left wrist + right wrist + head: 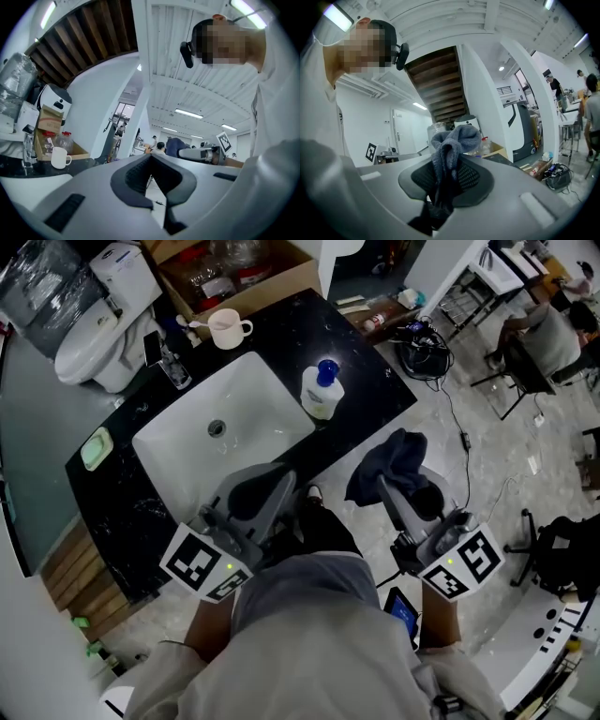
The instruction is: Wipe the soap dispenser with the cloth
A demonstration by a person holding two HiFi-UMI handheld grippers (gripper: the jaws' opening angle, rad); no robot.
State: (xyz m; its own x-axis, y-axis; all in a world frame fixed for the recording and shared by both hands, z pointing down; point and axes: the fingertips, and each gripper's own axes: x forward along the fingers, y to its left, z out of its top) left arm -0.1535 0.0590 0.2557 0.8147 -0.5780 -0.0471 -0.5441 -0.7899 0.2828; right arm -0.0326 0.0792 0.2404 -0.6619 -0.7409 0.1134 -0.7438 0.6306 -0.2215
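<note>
In the head view, the white soap dispenser with a blue pump is standing on the black counter beside the sink, well apart from the cloth. In the left gripper view, the left gripper is showing its jaws pressed together and empty. In the right gripper view, the right gripper is pinching the bunched dark grey cloth.

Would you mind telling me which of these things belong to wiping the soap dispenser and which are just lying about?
Job: soap dispenser on the counter; cloth, clamped in the right gripper; left gripper, shut, empty.
Lying about: mug; green dish; sink; toilet; cardboard box.
</note>
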